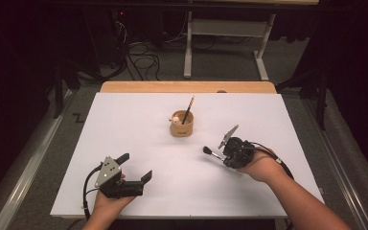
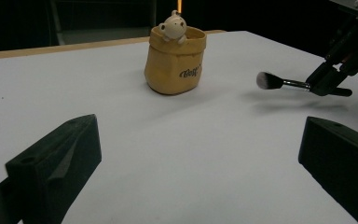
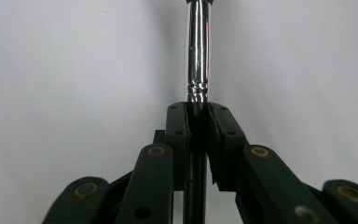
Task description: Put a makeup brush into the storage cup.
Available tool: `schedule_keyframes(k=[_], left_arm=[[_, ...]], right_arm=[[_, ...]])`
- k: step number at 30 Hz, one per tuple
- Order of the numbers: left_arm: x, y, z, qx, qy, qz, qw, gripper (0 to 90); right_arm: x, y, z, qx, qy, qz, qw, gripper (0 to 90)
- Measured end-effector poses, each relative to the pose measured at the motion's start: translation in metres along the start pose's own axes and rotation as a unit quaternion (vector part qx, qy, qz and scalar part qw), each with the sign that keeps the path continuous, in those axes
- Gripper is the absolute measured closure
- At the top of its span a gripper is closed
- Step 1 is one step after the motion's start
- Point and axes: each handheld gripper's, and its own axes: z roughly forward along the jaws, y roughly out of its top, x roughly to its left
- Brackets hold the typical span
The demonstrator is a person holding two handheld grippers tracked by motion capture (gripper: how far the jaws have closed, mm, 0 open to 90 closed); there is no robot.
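1. I count one makeup brush with a chrome ferrule and black handle (image 1: 212,153); my right gripper (image 1: 224,155) clenches its handle, holding it above the white board (image 1: 124,124) toward the right edge, bristles pointing left.
2. My left gripper (image 1: 136,166), one of two, rests near the board's front-left corner, jaws released and holding nothing.
3. One tan fabric-look cup (image 1: 181,125) bearing a small cream figure stands mid-board nearer the far edge, holding one pencil (image 1: 189,109).
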Motion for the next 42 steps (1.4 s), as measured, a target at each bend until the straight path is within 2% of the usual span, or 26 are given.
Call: schedule_keyframes(k=[3, 9, 10, 15, 17, 20, 23, 26, 31, 37, 40, 42], left_arm=[[0.0, 0.0, 0.001, 0.002, 0.0, 0.001, 1.0, 0.1], [-0.001, 0.0, 0.002, 0.004, 0.0, 0.002, 1.0, 0.1], [-0.001, 0.0, 0.001, 0.004, 0.0, 0.004, 1.0, 0.1], [0.0, -0.001, 0.002, 0.004, 0.002, -0.001, 1.0, 0.1], [0.0, -0.001, 0.002, 0.006, 0.002, 0.0, 1.0, 0.1], [0.0, -0.001, 0.003, 0.008, 0.004, 0.001, 1.0, 0.1], [0.0, -0.002, 0.004, 0.008, 0.007, -0.002, 0.9999, 0.1], [-0.001, -0.002, 0.005, 0.011, 0.007, 0.0, 0.9999, 0.1], [0.0, -0.003, 0.007, 0.013, 0.009, -0.003, 0.9999, 0.1], [0.001, -0.004, 0.007, 0.016, 0.013, -0.003, 0.9998, 0.1], [0.001, -0.004, 0.008, 0.018, 0.014, -0.003, 0.9997, 0.1], [0.001, -0.005, 0.008, 0.02, 0.015, -0.004, 0.9997, 0.1]], right_arm=[[0.003, -0.004, -0.005, -0.015, -0.008, 0.005, 0.9999, 80.8], [0.011, -0.015, -0.012, -0.058, -0.014, 0.042, 0.9973, 80.8], [0.01, -0.018, -0.012, -0.065, -0.017, 0.041, 0.9969, 80.8], [0.011, -0.032, -0.012, -0.109, -0.016, 0.061, 0.992, 80.8], [0.012, -0.038, -0.011, -0.133, -0.014, 0.077, 0.988, 80.8], [0.012, -0.045, -0.012, -0.155, -0.016, 0.086, 0.984, 80.8], [0.011, -0.051, -0.011, -0.186, -0.018, 0.099, 0.9773, 80.8], [0.01, -0.056, -0.011, -0.204, -0.023, 0.108, 0.9728, 80.8], [0.01, -0.062, -0.009, -0.242, -0.03, 0.12, 0.9624, 80.8], [0.006, -0.071, -0.006, -0.291, -0.028, 0.15, 0.9446, 80.8], [0.006, -0.074, -0.005, -0.307, -0.032, 0.157, 0.9382, 80.8], [0.005, -0.076, -0.003, -0.322, -0.027, 0.162, 0.9324, 80.8]])
